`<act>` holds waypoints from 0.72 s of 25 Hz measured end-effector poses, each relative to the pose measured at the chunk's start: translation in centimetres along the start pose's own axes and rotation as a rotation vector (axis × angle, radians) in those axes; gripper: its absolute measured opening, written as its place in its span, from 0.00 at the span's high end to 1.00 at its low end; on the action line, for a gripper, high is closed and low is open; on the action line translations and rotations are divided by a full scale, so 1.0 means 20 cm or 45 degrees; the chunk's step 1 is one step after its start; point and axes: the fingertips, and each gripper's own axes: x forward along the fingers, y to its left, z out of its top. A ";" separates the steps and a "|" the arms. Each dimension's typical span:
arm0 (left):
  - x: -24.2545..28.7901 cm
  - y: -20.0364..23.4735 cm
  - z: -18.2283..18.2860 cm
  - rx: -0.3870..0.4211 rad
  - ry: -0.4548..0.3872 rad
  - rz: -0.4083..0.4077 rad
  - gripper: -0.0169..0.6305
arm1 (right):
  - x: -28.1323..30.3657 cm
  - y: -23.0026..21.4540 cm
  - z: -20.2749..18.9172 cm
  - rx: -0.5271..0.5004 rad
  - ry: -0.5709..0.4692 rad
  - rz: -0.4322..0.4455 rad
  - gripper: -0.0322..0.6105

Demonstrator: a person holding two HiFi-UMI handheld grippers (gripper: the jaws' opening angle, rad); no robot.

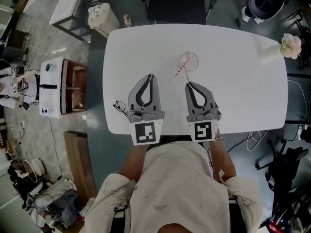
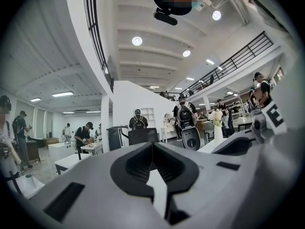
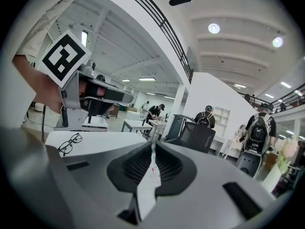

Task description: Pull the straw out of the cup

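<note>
A clear cup (image 1: 189, 60) stands on the white table (image 1: 238, 93), just past the middle. A red-and-white striped straw (image 1: 180, 70) sits in it and leans out toward the near left. My right gripper (image 1: 188, 84) hangs just short of the cup, a little to the right of the straw's free end and apart from it, jaws together. In the right gripper view (image 3: 153, 145) only a thin sliver of white with red specks shows in the slit. My left gripper (image 1: 149, 76) is level with it on the left, shut and holding nothing (image 2: 152, 144).
A pair of glasses (image 1: 121, 108) lies near the table's left front edge, by the left gripper. A vase of pale flowers (image 1: 290, 45) stands at the far right corner. A dark chair (image 1: 177, 1) is behind the table. People and desks fill the room beyond.
</note>
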 end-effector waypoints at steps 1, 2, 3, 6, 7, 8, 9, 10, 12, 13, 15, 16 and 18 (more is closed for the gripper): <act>-0.01 0.00 0.01 0.003 -0.010 -0.002 0.96 | -0.01 0.00 0.01 -0.007 0.000 -0.008 0.91; -0.03 0.00 0.03 0.009 -0.022 -0.004 0.96 | -0.03 0.00 0.02 -0.015 0.002 -0.017 0.91; -0.04 0.00 0.05 0.012 -0.035 -0.006 0.96 | -0.04 0.00 0.03 -0.020 0.005 -0.026 0.91; -0.10 0.00 0.09 0.018 -0.071 -0.014 0.96 | -0.10 -0.01 0.07 -0.002 -0.016 -0.055 0.91; -0.11 0.00 0.11 0.022 -0.083 -0.017 0.96 | -0.11 -0.01 0.09 0.003 -0.034 -0.067 0.91; -0.13 0.00 0.13 0.025 -0.096 -0.019 0.96 | -0.13 -0.01 0.11 0.004 -0.046 -0.079 0.91; -0.15 0.01 0.14 0.025 -0.107 -0.019 0.96 | -0.14 -0.01 0.13 0.000 -0.056 -0.092 0.91; -0.17 0.02 0.16 0.023 -0.117 -0.017 0.96 | -0.16 -0.01 0.14 -0.005 -0.062 -0.105 0.91; -0.20 0.03 0.20 0.022 -0.140 -0.014 0.96 | -0.20 -0.03 0.18 -0.014 -0.064 -0.132 0.91; -0.22 0.04 0.22 0.022 -0.153 -0.013 0.96 | -0.22 -0.04 0.20 -0.008 -0.069 -0.149 0.91; -0.26 0.04 0.25 0.019 -0.174 -0.009 0.96 | -0.26 -0.06 0.23 0.021 -0.091 -0.182 0.91; -0.28 0.05 0.26 0.020 -0.181 -0.007 0.96 | -0.29 -0.07 0.25 0.033 -0.101 -0.195 0.91; -0.31 0.05 0.28 0.025 -0.194 -0.007 0.96 | -0.33 -0.09 0.28 0.049 -0.111 -0.218 0.91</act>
